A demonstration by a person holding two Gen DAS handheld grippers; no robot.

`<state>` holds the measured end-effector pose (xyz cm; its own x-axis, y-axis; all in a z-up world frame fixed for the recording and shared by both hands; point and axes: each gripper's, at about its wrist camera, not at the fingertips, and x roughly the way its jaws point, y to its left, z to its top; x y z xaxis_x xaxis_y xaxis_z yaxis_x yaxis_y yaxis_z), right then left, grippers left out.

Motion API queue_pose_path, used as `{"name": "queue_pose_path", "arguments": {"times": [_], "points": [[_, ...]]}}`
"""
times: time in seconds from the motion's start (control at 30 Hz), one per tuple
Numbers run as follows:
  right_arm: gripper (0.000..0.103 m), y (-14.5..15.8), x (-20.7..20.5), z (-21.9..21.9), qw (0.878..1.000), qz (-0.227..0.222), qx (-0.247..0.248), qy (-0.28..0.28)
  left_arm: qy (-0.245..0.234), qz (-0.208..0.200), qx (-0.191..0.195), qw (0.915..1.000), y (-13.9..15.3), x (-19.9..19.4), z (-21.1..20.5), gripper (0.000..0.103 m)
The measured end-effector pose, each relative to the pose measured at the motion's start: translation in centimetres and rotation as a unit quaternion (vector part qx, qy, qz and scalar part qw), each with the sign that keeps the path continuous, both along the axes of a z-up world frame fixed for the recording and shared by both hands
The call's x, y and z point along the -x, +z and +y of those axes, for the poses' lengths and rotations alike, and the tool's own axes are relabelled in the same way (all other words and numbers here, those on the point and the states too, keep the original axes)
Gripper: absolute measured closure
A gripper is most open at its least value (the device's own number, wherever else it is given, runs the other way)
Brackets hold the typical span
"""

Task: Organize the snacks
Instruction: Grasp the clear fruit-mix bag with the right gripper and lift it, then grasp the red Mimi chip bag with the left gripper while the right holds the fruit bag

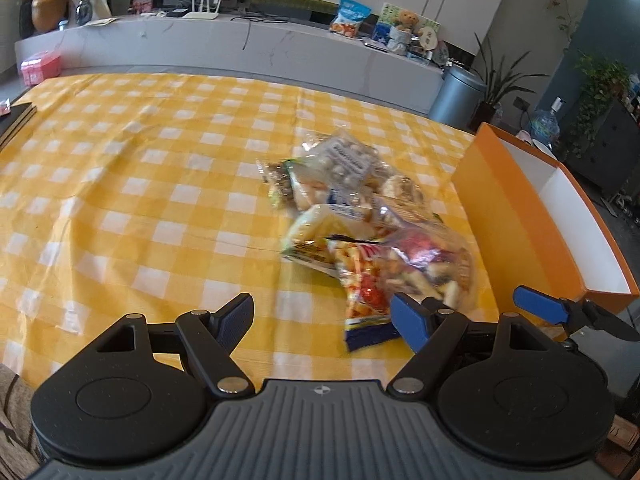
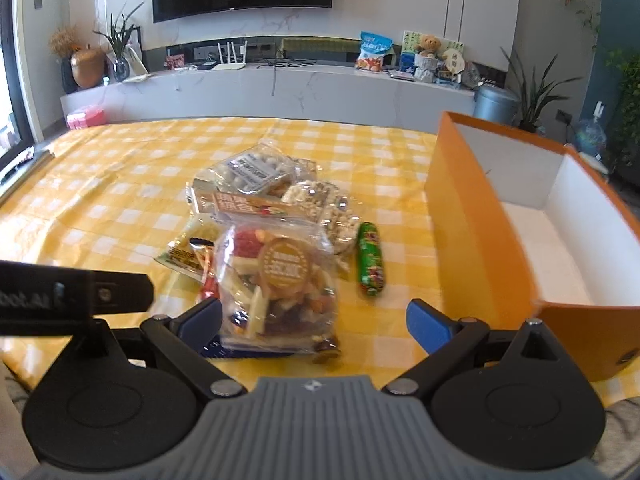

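Hovering over the yellow check cloth (image 1: pixel 120 200), both grippers, left (image 1: pixel 324 320) and right (image 2: pixel 316 322), stand spread and empty; snacks (image 2: pixel 276 248) lie heaped beside the orange box (image 2: pixel 472 232)

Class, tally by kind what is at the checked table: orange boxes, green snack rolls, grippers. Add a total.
Orange box: 1
Green roll: 1
Grippers: 2, the left gripper and the right gripper
Total: 4
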<state>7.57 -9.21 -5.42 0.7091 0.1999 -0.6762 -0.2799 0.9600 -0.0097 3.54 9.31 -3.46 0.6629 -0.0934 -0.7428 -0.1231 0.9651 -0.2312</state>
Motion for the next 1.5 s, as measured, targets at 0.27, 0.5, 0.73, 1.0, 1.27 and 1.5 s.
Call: {"name": "queue_pose_path", "arguments": {"times": [0.27,0.5,0.73,1.0,1.27,1.5], "points": [[0.011,-1.1,-1.9,1.5,1.0,0.004,-0.003,0.008,0.018,0.034,0.019,0.9991,-1.8,-0.9,2.7,0.011],[0.017,-2.4,-3.0,2.6,1.0,0.007,0.005,0.013,0.028,0.063,0.028,0.9972,-3.7,-1.5,3.6,0.011],[0.034,-3.3,-3.0,2.5,1.0,-0.009,-0.003,0.012,0.043,0.075,0.021,0.996,-4.3,-1.5,3.9,0.011],[0.043,-2.8,-2.8,1.8,1.0,-0.012,-0.019,0.003,0.037,0.066,0.001,0.9971,-3.7,-1.5,3.2,0.011],[0.043,-0.9,-1.2,-0.1,0.998,-0.037,-0.04,0.0,0.032,0.043,-0.006,0.9986,-2.0,-1.2,1.9,0.011],[0.043,0.9,1.1,-2.8,0.997,-0.06,-0.045,-0.013,0.005,0.025,-0.027,0.9993,-0.6,-1.6,-1.4,0.011]]}}
